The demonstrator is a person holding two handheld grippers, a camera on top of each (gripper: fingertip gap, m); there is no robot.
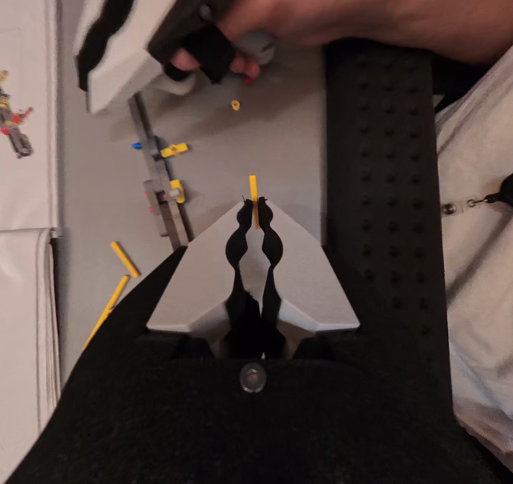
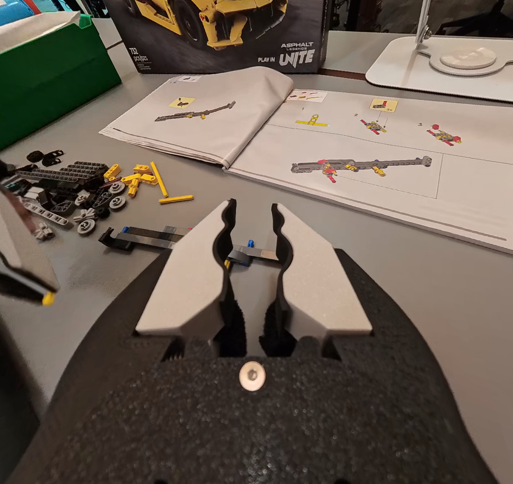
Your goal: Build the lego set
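Observation:
My left gripper point(image 1: 254, 203) is shut on a yellow axle point(image 1: 253, 190) that sticks out past its tips, held above the grey table. The same gripper shows at the left edge of the right wrist view with the yellow axle end point(image 2: 48, 298) at its tip. My right gripper point(image 2: 253, 207) is open and empty, just above the long grey beam assembly point(image 2: 150, 235) lying on the table; it also shows in the left wrist view point(image 1: 163, 171) with yellow connectors on it. The right gripper appears at the top of the left wrist view point(image 1: 116, 40), held by a hand.
A pile of loose black, grey and yellow pieces point(image 2: 83, 187) lies at the left, with two yellow axles point(image 2: 175, 199) beside it. The open instruction booklet point(image 2: 333, 149), the set's box point(image 2: 216, 21), a green bin point(image 2: 47, 71) and a white stand base point(image 2: 433, 63) sit behind. The tips of one gripper are about 15 centimeters away from the tips of the other. The right tips stand about 35 centimeters off the white stand base point(image 2: 433, 63).

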